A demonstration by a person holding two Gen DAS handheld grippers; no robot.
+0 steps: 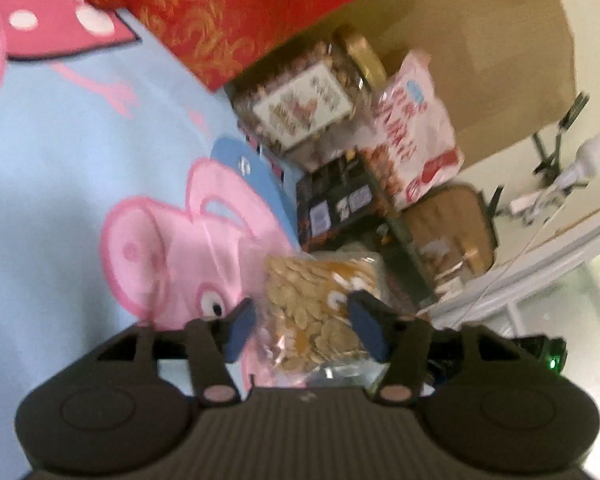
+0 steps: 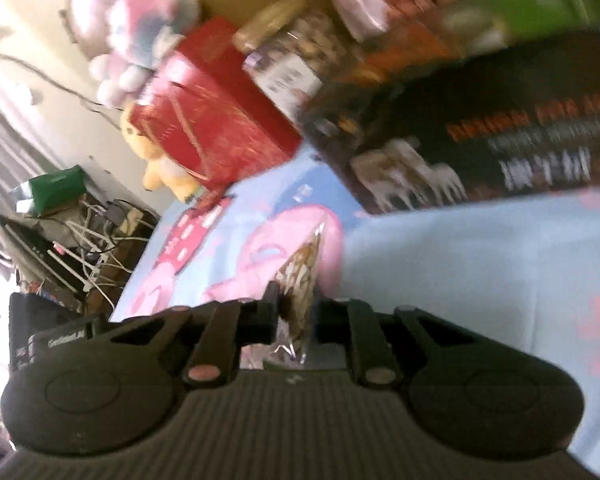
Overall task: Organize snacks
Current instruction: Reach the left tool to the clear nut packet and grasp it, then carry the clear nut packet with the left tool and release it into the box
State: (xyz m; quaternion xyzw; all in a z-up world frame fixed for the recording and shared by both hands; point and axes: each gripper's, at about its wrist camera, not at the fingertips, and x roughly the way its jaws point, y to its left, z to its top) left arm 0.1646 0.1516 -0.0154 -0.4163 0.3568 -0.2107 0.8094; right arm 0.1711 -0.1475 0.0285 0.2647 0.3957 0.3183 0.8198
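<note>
On my left wrist feed, the left tongs [image 1: 306,330] frame a clear packet of pale seeds [image 1: 320,312]; the blue pads [image 1: 240,332] stand to either side of it, and through the blur I cannot tell whether they press it or merely flank it. The packet hangs over a light blue sheet [image 1: 80,168] printed with a pink cartoon pig [image 1: 188,248].

Toward one o'clock from the tongs lies a stack of snacks. A clear jar of nuts [image 1: 304,100] with a gold lid [image 1: 362,58] rests on its side, its cream label too smeared to read. Just beside it at three o'clock leans a white and pink bag [image 1: 416,128] with red lettering I cannot make out. Below the jar sits a dark box [image 1: 336,204] bearing small white labels. At twelve o'clock a red box with gold scrollwork [image 1: 240,12] touches the jar.

On my right wrist feed, the right tongs [image 2: 296,312] are closed on the edge of a clear packet of brown snacks [image 2: 300,276], held edge-on above the same sheet [image 2: 460,260]. At two o'clock a black box [image 2: 480,140] carries orange and white writing, blurred beyond reading. At eleven o'clock sit the red box [image 2: 212,120] and a yellow plush toy [image 2: 164,168].
</note>
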